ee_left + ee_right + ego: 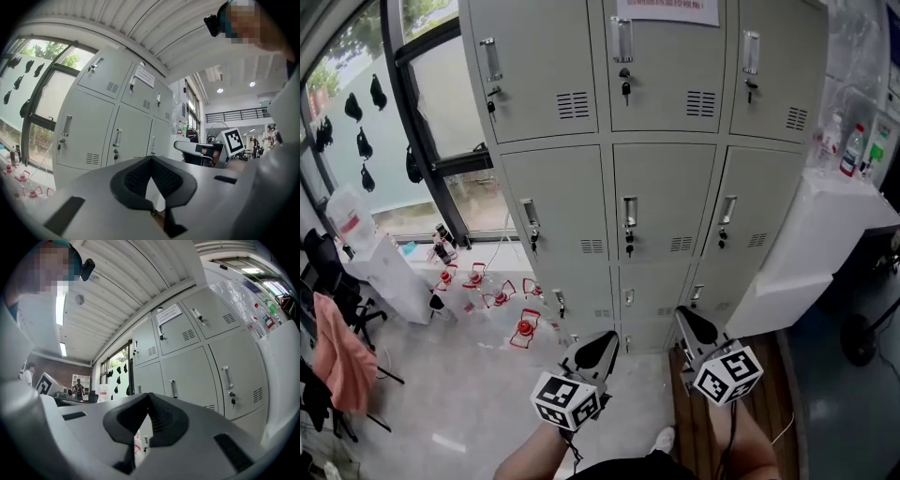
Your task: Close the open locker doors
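Note:
A bank of grey lockers (661,197) stands in front of me, three columns wide, and every door I can see sits flush in its frame. My left gripper (609,337) hangs low before the bottom row with its jaws shut and empty. My right gripper (682,314) is beside it, also shut on nothing, and points at the lowest doors. In the left gripper view the pads (151,161) meet, with the lockers (93,126) to the left and the right gripper (201,151) beyond. In the right gripper view the pads (148,399) meet before the lockers (201,371).
A white cabinet (825,248) with bottles on top stands right of the lockers. A window with a black frame (431,159) is at the left. Red objects (525,328) lie on the floor below it. A pink cloth (342,361) hangs on a chair at far left.

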`<state>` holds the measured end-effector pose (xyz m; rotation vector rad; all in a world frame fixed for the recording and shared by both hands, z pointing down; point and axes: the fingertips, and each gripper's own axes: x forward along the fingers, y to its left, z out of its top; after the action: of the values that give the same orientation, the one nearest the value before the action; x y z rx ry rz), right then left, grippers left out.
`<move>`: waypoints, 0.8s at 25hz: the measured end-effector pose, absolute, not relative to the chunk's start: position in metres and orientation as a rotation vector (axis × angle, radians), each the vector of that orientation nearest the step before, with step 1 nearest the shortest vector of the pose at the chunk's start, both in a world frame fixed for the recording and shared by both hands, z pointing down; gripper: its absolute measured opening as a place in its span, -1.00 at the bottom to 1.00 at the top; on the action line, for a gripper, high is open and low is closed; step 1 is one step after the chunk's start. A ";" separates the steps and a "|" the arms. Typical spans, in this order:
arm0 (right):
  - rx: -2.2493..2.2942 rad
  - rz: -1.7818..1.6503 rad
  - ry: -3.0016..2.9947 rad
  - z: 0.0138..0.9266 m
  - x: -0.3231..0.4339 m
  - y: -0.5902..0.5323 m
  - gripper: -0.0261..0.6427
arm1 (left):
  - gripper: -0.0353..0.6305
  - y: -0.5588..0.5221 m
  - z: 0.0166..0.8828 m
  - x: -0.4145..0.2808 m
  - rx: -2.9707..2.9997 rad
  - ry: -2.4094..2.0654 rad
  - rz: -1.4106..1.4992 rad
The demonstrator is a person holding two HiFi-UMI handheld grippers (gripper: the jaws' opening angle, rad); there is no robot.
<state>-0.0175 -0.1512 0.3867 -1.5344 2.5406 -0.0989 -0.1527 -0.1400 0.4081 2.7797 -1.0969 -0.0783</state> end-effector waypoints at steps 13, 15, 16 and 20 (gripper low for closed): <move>-1.781 -0.096 2.453 0.395 -0.070 -0.024 -0.91 | -0.85 -0.047 0.410 -0.203 2.827 -0.892 -0.098; -1.815 -0.094 2.431 0.393 -0.065 -0.007 -0.91 | -0.85 -0.031 0.408 -0.197 2.845 -0.847 -0.095; -1.829 -0.091 2.422 0.392 -0.062 0.001 -0.91 | -0.85 -0.024 0.406 -0.194 2.853 -0.830 -0.095; -1.858 -0.074 2.405 0.385 -0.052 0.026 -0.91 | -0.85 -0.003 0.399 -0.183 2.866 -0.798 -0.114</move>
<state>-0.0519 0.0261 0.3847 -1.8577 2.4046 -0.0742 -0.1834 -0.0029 0.3993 2.8660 -0.7984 -0.1136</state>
